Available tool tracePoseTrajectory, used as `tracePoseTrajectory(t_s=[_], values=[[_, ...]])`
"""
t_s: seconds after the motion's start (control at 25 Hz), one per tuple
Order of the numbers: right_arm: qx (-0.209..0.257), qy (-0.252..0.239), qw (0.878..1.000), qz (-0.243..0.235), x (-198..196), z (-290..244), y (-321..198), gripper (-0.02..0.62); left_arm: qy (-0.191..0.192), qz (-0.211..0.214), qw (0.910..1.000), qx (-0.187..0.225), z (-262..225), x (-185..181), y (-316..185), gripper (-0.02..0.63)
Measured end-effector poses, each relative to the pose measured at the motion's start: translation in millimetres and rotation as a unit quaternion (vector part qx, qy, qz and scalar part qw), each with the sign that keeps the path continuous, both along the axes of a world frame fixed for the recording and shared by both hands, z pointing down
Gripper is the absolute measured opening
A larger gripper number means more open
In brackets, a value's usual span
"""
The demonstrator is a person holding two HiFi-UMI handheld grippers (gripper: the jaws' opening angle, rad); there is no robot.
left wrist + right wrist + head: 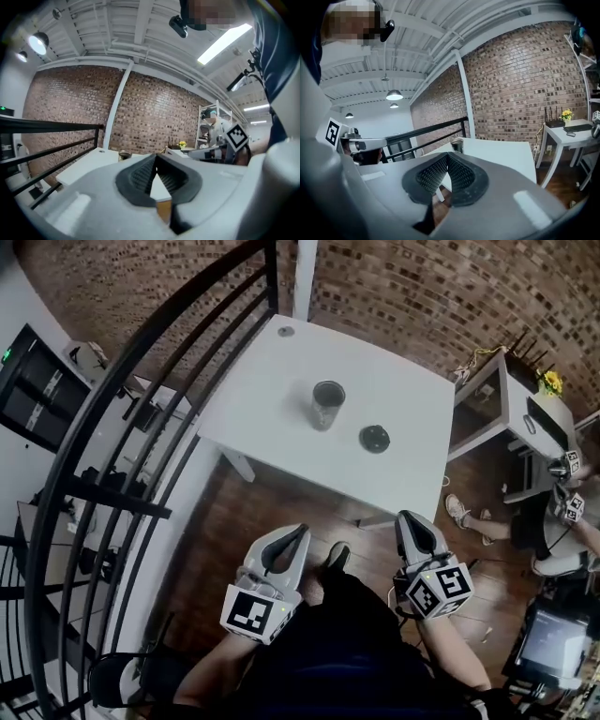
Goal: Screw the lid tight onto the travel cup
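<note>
Dark steel-looking travel cup (328,404) upright on table (398,381); likely stiff, smooth, light: hold mid-body. Lid (374,438) near: grip rim. Left gripper (300,531), right gripper (406,517): jaws together, empty.

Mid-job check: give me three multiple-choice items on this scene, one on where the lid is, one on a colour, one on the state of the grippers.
1. Where is the lid?
A. On the table, beside the travel cup
B. Screwed onto the cup
C. On the floor

2. What colour is the table?
A. Black
B. White
C. Red

3. What state are the left gripper and right gripper in?
A. Both open
B. Both shut, empty
C. Left shut on the lid

Answers:
A, the head view shows the lid lying apart from the open cup.
B, the top is plain white.
B, each gripper view shows the pads meeting on nothing.
</note>
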State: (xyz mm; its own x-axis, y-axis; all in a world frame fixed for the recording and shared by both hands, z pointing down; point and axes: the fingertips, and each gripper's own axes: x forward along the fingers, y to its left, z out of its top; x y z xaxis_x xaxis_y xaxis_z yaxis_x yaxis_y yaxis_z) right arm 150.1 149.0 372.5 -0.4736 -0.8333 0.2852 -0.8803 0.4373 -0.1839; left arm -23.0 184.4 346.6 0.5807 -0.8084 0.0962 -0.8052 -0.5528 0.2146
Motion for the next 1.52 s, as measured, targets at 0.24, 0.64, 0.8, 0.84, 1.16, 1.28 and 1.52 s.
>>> tracePoseTrajectory(t_s=[0.24, 0.64, 0.8, 0.84, 1.16, 1.28, 1.52], values=[[-0.023, 0.010, 0.999, -0.025, 6, 37, -82, 0.012, -0.028, -0.007, 0.9996, -0.006, 10, 12, -81, 0.006], [-0.208, 0.185, 0.954, -0.106, 33, 198, -224, 0.188, -0.190, -0.015, 0.9808, -0.041, 138, 13, -228, 0.173], [-0.271, 0.205, 0.934, -0.110, 29, 228, -241, 0.290, -0.196, 0.015, 0.9776, -0.075, 172, 18, -265, 0.338], [-0.288, 0.205, 0.929, -0.107, 28, 241, -241, 0.315, -0.193, 0.021, 0.9779, -0.079, 177, 17, -272, 0.347], [-0.372, 0.292, 0.880, -0.034, 48, 272, -240, 0.342, -0.184, 0.109, 0.9733, -0.083, 194, 30, -293, 0.360], [-0.392, 0.292, 0.872, -0.027, 56, 275, -242, 0.347, -0.181, 0.132, 0.9715, -0.076, 190, 38, -298, 0.360], [-0.399, 0.318, 0.854, -0.102, 50, 274, -244, 0.347, -0.200, 0.181, 0.9603, -0.072, 196, 45, -306, 0.376]])
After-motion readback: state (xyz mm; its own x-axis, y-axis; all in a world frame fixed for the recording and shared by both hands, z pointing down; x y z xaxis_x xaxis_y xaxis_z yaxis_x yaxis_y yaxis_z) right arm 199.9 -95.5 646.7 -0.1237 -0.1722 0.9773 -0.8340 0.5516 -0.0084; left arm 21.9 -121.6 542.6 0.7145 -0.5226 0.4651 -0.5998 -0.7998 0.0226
